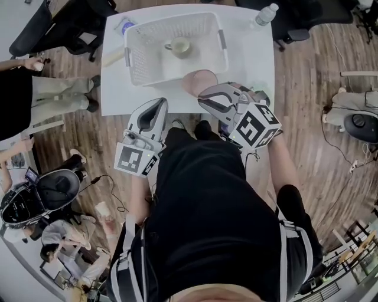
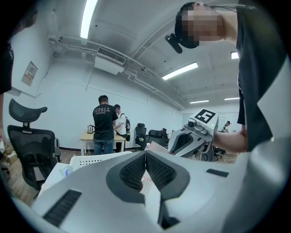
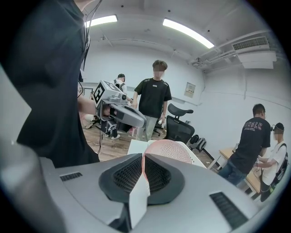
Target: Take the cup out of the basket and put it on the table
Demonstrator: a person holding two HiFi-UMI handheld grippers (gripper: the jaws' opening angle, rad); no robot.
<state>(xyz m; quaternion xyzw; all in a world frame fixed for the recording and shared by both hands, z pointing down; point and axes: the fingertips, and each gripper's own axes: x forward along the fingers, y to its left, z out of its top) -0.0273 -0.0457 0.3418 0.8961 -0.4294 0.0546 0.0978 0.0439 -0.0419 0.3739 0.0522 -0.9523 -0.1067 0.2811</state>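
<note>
Cup [image 1: 179,46] sits in basket [image 1: 142,65]; right claw [image 1: 204,97] hides table [image 1: 260,59] edge.

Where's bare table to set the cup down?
Best patch: right of the basket, between it, the bottle and the table edge. A narrower strip runs along the near-left edge. Crowded: pink dome in front, small items far left.

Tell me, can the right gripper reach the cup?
Probably yes: the cup sits uncovered in the open-topped basket, nothing above it. The right gripper has shut fingers, which need opening first.
</note>
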